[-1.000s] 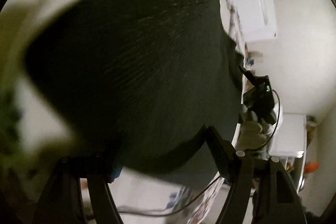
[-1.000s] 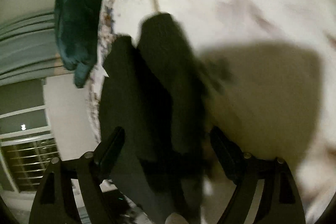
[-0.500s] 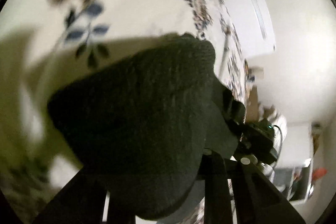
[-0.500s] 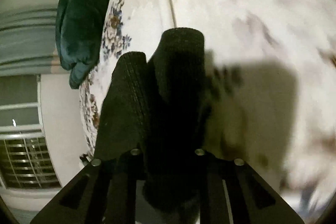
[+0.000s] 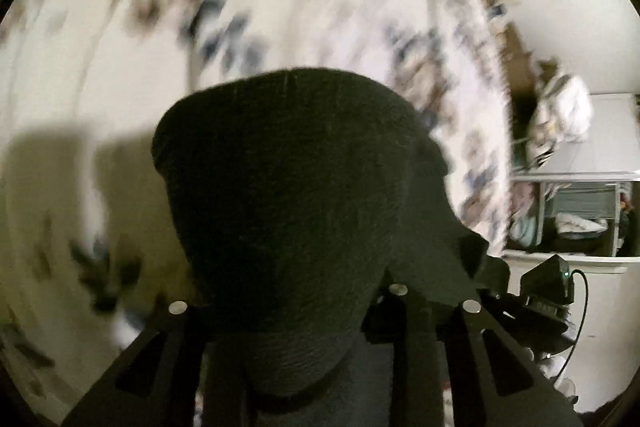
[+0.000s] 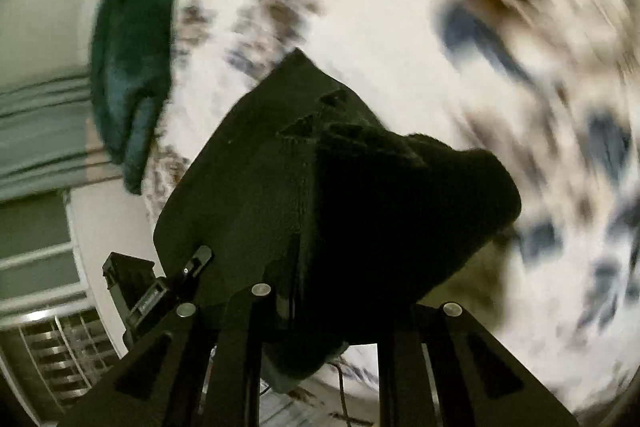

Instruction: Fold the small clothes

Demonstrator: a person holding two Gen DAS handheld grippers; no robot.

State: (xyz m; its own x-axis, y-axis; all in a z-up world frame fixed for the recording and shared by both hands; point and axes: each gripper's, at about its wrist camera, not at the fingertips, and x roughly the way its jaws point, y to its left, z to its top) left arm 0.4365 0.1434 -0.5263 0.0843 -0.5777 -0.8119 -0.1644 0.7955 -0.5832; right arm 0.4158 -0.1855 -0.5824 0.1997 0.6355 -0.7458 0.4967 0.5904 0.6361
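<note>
A small black knit garment (image 5: 296,195) hangs in front of the left wrist camera, bunched between the fingers of my left gripper (image 5: 292,311), which is shut on it. In the right wrist view the same black garment (image 6: 340,195) is folded over and held up by my right gripper (image 6: 320,307), which is shut on its near edge. The garment is lifted above the floral bedsheet (image 5: 280,7), also seen behind it in the right wrist view (image 6: 400,27). The fingertips are hidden under the cloth.
A dark green garment (image 6: 128,59) lies at the bed's far left edge. A white shelf unit with clothes (image 5: 576,219) stands beyond the bed's right side. The other gripper's body (image 5: 548,287) shows at lower right. A window with bars (image 6: 52,347) is at lower left.
Both grippers closed on the black garment and lifted it off the sheet. The cloth has bunched up, and both views are swinging fast across the bed.
</note>
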